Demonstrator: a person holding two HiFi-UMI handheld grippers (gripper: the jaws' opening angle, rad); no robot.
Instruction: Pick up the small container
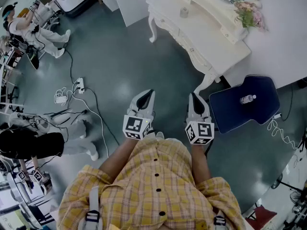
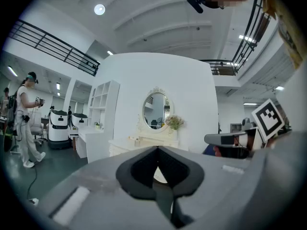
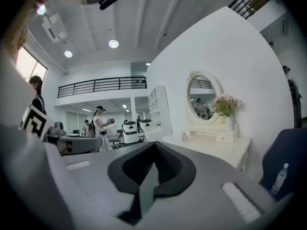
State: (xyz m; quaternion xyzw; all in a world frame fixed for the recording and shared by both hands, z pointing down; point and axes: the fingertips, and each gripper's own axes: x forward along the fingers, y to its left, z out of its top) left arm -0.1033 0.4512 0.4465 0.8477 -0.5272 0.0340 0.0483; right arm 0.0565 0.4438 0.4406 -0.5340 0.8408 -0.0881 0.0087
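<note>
small container point(image 1: 183, 12) on dressing table point(image 1: 204, 32), bottle point(image 1: 247, 98) on blue chair point(image 1: 229, 107)

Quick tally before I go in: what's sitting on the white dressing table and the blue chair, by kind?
Small container, on the dressing table: 1
Bunch of flowers, on the dressing table: 1
Oval mirror, on the dressing table: 1
Plastic bottle, on the blue chair: 1
Total: 4

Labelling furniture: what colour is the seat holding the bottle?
Dark navy blue; the seat shows best in the head view.
</note>
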